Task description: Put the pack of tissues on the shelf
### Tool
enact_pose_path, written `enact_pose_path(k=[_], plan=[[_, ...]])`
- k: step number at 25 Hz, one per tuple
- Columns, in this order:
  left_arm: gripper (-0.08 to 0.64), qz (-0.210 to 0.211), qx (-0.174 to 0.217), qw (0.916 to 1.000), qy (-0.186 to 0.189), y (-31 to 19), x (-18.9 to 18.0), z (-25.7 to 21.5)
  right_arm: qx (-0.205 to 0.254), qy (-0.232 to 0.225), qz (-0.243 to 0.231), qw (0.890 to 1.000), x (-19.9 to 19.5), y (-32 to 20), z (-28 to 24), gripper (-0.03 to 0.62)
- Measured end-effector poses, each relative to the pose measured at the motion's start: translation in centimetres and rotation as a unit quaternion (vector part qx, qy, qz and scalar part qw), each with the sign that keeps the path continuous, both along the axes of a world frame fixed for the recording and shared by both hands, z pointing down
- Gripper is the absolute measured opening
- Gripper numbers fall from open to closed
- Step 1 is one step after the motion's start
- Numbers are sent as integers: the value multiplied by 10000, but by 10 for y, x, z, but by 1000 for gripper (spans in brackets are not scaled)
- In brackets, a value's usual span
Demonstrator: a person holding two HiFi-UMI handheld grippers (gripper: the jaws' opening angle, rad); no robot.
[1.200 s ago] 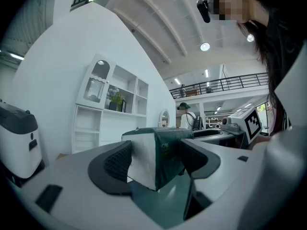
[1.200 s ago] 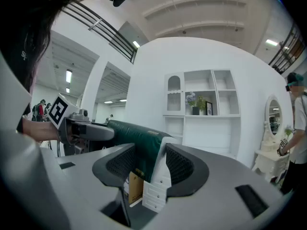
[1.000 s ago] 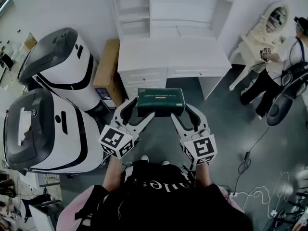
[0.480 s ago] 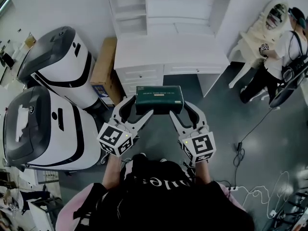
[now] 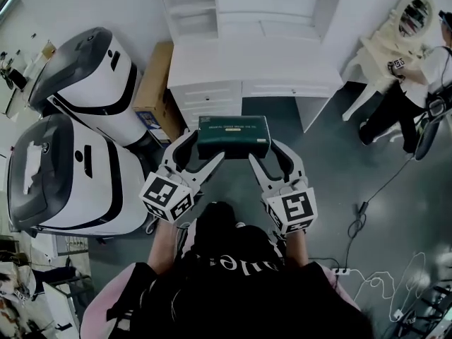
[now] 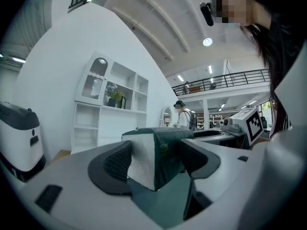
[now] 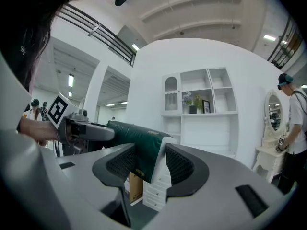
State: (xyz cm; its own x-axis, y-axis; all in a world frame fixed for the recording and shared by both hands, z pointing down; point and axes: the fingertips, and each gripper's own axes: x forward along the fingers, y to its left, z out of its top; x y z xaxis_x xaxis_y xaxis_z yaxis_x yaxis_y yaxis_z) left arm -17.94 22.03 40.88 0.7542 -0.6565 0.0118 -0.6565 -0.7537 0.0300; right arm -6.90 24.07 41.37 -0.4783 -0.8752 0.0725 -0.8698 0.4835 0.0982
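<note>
A dark green pack of tissues [image 5: 234, 135] hangs in the air in front of the white desk and shelf unit [image 5: 251, 20]. My left gripper [image 5: 198, 157] is shut on its left end, my right gripper [image 5: 266, 157] on its right end. In the left gripper view the pack [image 6: 158, 152] sits wedged between the two black pads, white end facing the camera. The right gripper view shows the pack [image 7: 141, 145] clamped the same way, with the shelf unit [image 7: 201, 114] standing ahead against the white wall.
Two large white and grey machines [image 5: 78, 147] stand at the left. A brown cardboard box [image 5: 154, 90] leans beside the desk. A person [image 5: 417, 83] stands at the right near a cream mirror stand [image 5: 395, 34]. Cables [image 5: 367, 274] lie on the dark floor.
Both grippers have carried the pack a little forward, toward the desk. The grip on the pack is unchanged.
</note>
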Motion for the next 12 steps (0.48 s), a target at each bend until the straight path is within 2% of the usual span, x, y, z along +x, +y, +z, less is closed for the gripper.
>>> enact_pose_path(k=[6,12], plan=[[324,1,-88,9999,-54,-16,6,6,-80,-59,12,9999,6,-16,7,225],[324,64,-150,9998,-115,-58,17,13,-178,-106,102,9997,16,-57,15,225]])
